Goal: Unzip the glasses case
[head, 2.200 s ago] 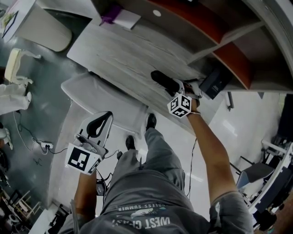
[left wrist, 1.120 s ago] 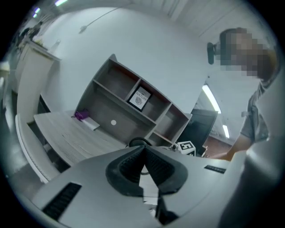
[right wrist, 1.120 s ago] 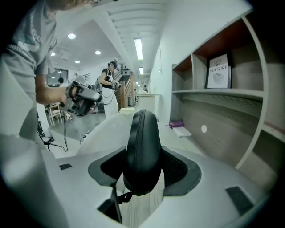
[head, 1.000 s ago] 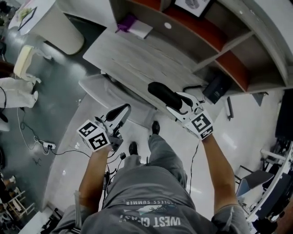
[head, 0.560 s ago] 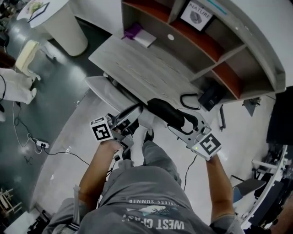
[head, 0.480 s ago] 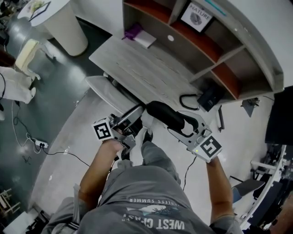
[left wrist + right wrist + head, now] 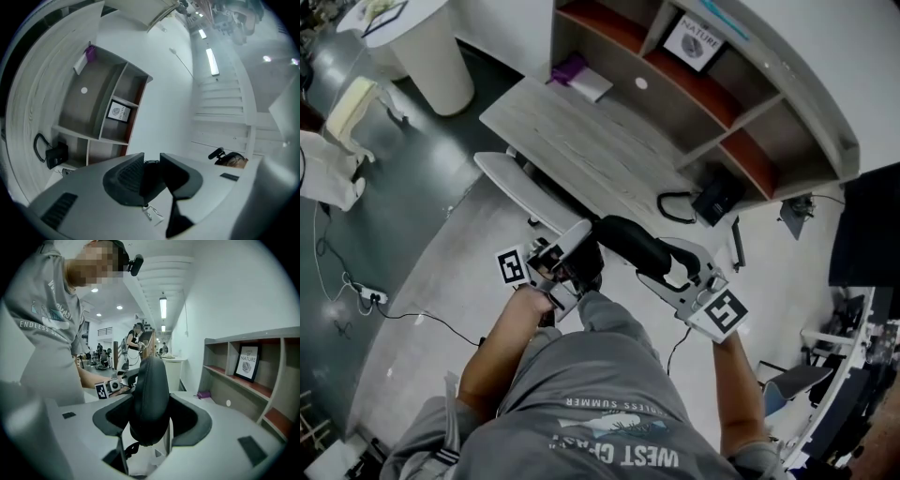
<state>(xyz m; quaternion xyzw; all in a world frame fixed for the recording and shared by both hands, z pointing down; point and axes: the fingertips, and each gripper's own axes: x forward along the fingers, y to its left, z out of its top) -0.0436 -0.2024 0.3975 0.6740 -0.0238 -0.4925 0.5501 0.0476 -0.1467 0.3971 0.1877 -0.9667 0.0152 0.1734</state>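
the right gripper [image 7: 675, 273] is clamped on one end of the black glasses case [image 7: 630, 246], which hangs in the air above the person's legs [image 7: 614, 361]. in the head view the case's long axis runs from 4 to 10 o'clock, with its free end toward 10, at the left gripper [image 7: 578, 253]. that gripper's jaws have just been opening and stand a little apart, with the case's dark end in the gap. a wooden desk [image 7: 581, 131] lies just beyond at 12 o'clock. on it are a purple thing [image 7: 572, 67] at the far edge and a black box [image 7: 713, 196] at 2 o'clock.
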